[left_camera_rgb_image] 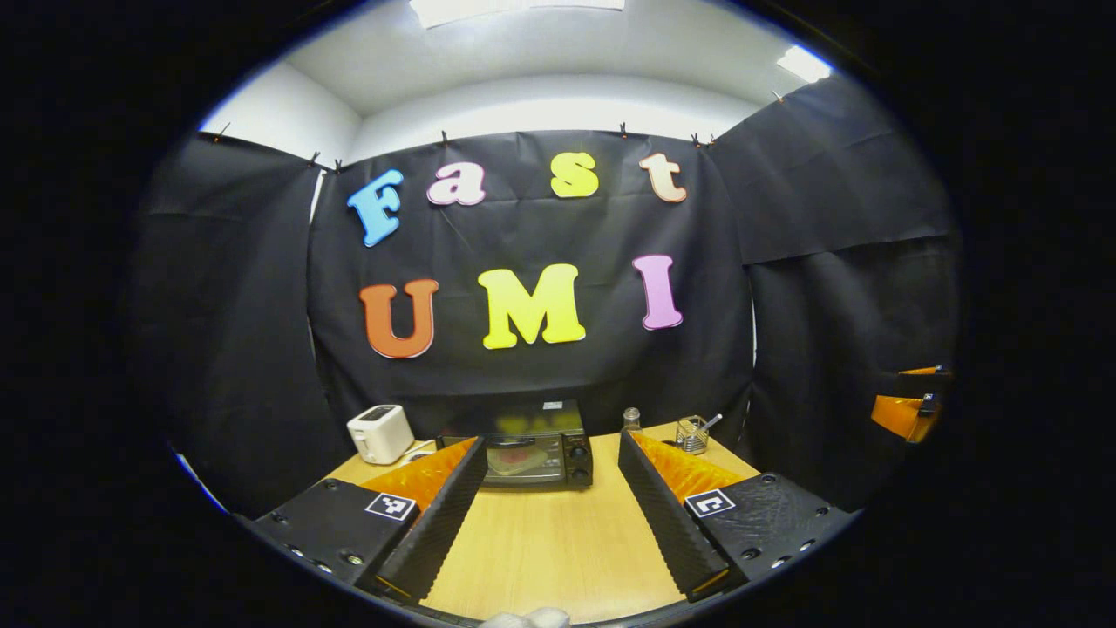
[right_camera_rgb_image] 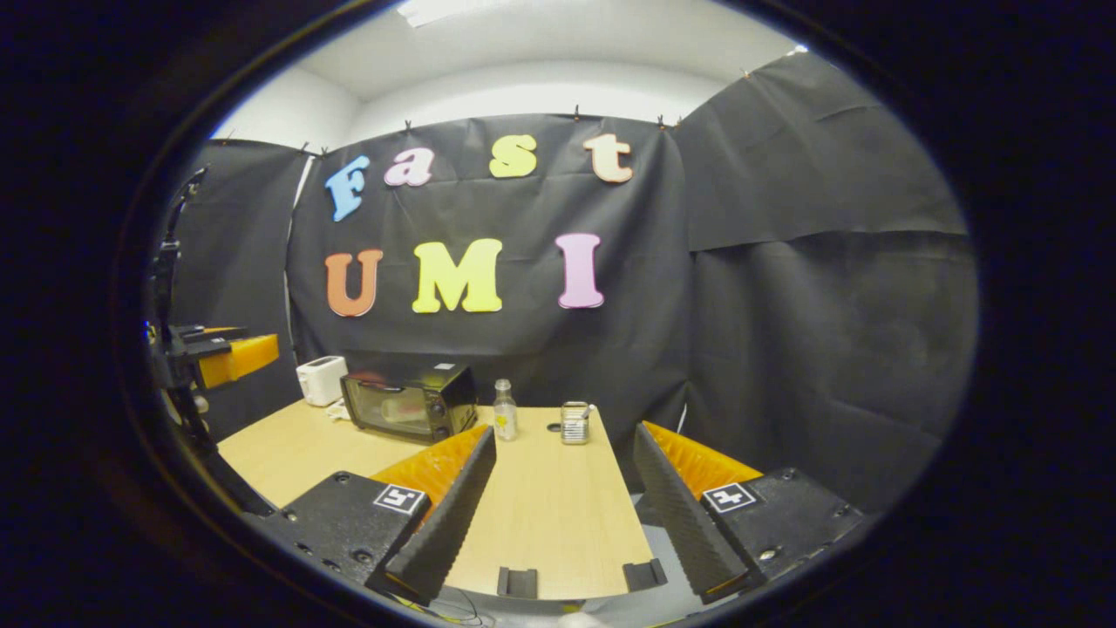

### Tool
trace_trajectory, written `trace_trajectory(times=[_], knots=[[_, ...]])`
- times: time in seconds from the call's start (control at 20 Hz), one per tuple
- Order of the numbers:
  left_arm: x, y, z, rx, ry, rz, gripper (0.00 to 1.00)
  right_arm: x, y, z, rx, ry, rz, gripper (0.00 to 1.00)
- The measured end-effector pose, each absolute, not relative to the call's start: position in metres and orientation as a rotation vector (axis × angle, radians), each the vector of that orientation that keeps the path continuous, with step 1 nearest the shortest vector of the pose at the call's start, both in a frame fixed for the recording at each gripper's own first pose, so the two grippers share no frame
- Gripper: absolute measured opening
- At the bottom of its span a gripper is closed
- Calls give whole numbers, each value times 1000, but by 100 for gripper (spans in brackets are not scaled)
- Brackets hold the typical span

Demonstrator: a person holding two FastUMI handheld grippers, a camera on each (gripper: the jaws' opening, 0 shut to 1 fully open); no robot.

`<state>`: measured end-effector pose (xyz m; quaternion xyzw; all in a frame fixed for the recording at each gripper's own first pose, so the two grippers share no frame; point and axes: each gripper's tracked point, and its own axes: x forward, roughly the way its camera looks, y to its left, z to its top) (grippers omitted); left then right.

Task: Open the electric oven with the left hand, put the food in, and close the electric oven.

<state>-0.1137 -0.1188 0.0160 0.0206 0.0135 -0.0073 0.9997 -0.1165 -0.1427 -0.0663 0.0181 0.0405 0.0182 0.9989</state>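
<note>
Though door shut, toaster (left_camera_rgb_image: 380, 433) beside oven (left_camera_rgb_image: 538, 454)

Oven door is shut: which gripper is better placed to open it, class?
Left. The left gripper, open, faces the oven head-on; the right gripper sees it off to its left.

A wooden table (left_camera_rgb_image: 540, 549) stretches away toward a wall of black cloth. The left gripper (left_camera_rgb_image: 549, 488) hangs above the table, its two fingers spread wide with nothing between them. Past the fingers, at the table's far edge, sits a small black electric oven (left_camera_rgb_image: 536, 449) with its glass door closed. A white toaster (left_camera_rgb_image: 380, 433) stands to its left. A small clear bottle (left_camera_rgb_image: 631, 419) and a wire holder (left_camera_rgb_image: 691, 433) stand to its right. The right gripper (left_camera_rgb_image: 908, 406) shows at the right edge.
</note>
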Motion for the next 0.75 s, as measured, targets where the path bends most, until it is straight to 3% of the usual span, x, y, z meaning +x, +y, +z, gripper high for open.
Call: trace_trajectory(times=[0.05,0.3,0.75], knots=[[-125,-115,16,43,29,2,96,-116,-142,-71,38,91,48,100],[-162,-91,12,3,35,64,96,-115,-130,-62,34,76,81,100],[-157,-78,20,34,37,93,96,-117,-115,-48,17,69,121,96]])
